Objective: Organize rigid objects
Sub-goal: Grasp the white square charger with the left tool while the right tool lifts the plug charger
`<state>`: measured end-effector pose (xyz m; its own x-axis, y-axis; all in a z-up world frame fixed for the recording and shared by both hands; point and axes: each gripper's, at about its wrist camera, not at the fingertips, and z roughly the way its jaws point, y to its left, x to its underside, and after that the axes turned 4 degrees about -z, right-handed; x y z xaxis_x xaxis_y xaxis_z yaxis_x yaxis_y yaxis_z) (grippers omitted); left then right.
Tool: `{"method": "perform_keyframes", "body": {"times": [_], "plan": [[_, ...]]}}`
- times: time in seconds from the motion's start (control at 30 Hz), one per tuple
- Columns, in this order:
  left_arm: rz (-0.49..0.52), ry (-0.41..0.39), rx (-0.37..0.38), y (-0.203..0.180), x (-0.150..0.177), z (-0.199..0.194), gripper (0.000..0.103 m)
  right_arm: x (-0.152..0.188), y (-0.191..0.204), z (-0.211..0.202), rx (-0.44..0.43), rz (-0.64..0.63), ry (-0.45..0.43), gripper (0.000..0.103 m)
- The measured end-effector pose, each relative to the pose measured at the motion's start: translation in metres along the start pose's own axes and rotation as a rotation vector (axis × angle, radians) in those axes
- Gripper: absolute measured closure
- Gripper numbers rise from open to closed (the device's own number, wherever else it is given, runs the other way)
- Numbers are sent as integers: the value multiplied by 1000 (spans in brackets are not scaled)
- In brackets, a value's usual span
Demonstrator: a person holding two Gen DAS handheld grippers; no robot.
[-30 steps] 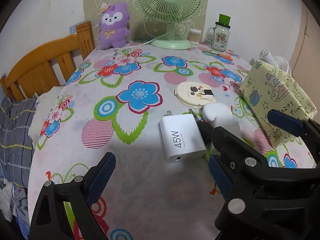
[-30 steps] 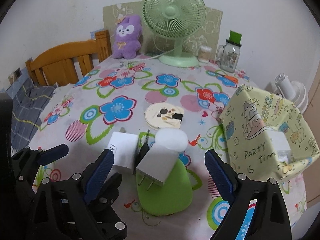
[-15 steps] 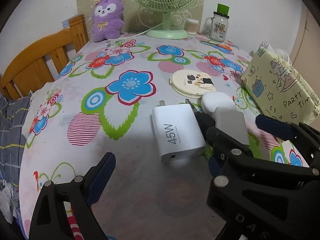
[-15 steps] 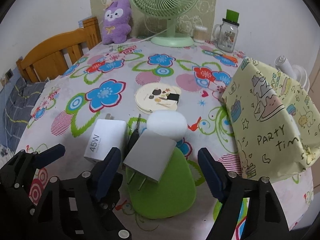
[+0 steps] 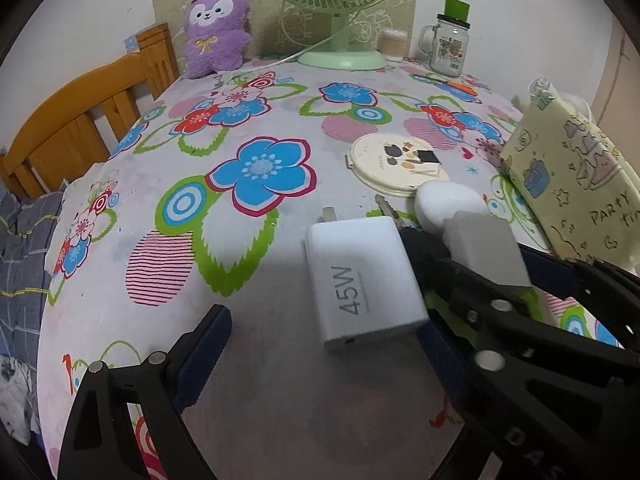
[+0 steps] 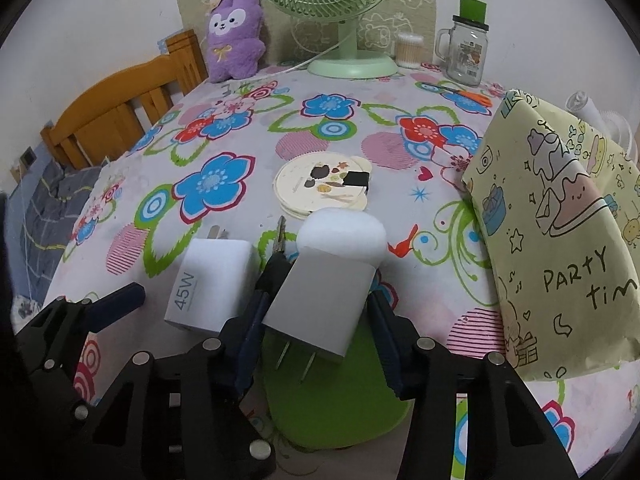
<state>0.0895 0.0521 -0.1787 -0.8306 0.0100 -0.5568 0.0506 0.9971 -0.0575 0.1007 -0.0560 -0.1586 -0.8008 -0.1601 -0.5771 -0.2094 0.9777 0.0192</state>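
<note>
While L gripper [image 5: 320, 360] fingers stay spread, R gripper [image 6: 316, 312] fingers, just closing, pinch grey charger [image 6: 324, 300].

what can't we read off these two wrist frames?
- Left gripper: its right finger is hidden behind the right gripper in the left wrist view.
- Fan: top cut off by the frame edge in both views.
- Black-handled tool between the two chargers: mostly hidden by them, type unclear.
- Jar label: too small to read.
</note>
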Motion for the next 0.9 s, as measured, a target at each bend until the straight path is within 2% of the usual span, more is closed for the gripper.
{"method": "perform_keyframes", "body": {"times": [0.27, 0.4, 0.6, 0.67, 0.73, 0.9], "plan": [[-12, -9, -20, -4, -7, 6, 7, -4, -10, 0, 8, 22, -12, 53], [-30, -13, -25, -1, -8, 6, 10, -5, -14, 1, 2, 31, -15, 53], [-23, -32, -11, -3, -11, 5, 24, -6, -17, 3, 1, 45, -17, 53], [-13, -34, -3, -6, -12, 4, 31, -7, -17, 2, -1, 48, -17, 53], [-2, -38, 10, -11, -12, 4, 43, -6, -17, 2, -2, 51, -18, 53], [-12, -46, 13, -13, -12, 3, 47, -6, -18, 1, 4, 54, -22, 54]]}}
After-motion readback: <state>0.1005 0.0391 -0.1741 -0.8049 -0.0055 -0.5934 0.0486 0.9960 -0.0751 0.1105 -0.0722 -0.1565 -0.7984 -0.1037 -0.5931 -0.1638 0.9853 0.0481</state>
